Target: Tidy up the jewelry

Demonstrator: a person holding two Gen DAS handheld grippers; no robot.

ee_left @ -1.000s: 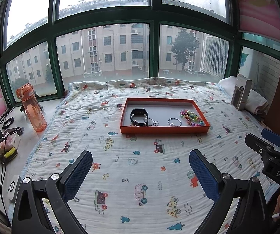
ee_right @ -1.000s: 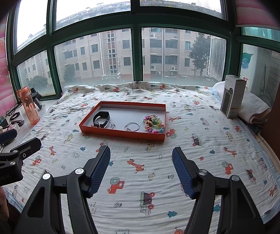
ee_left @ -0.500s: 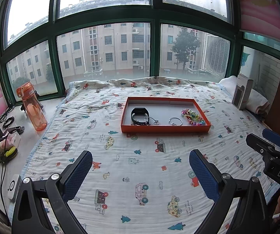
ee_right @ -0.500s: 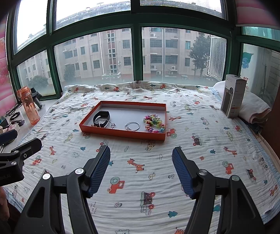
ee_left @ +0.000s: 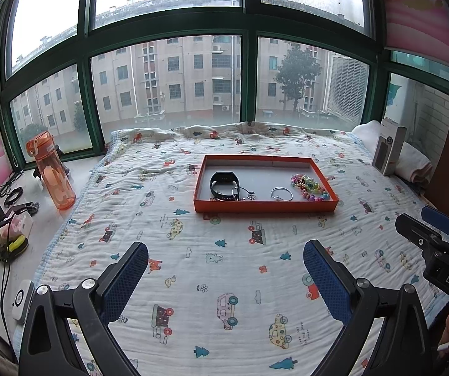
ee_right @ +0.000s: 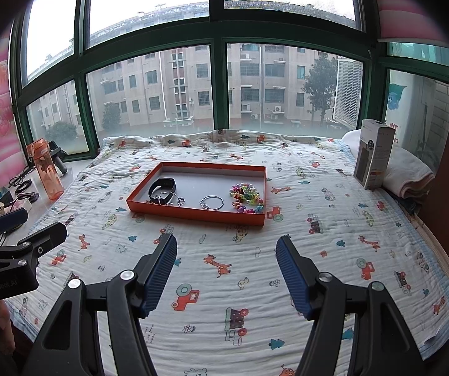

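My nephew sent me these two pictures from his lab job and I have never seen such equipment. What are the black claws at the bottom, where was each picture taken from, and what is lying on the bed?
No robot here: a person holds a two-finger gripper in each hand, each carrying a wide-angle camera that looks forward along its fingers. One picture comes from the left gripper, the other from the right gripper. The claws with blue pads are those fingers. Both grippers are open and hold nothing. Each camera also catches the other gripper at its edge.

On the printed blanket lies an orange tray. In it are a black wristband, a small silver piece beside it, too small to identify, a thin silver bangle and a coil of colourful beads. An orange water bottle stands on the ledge at the left, a tall box at the right.
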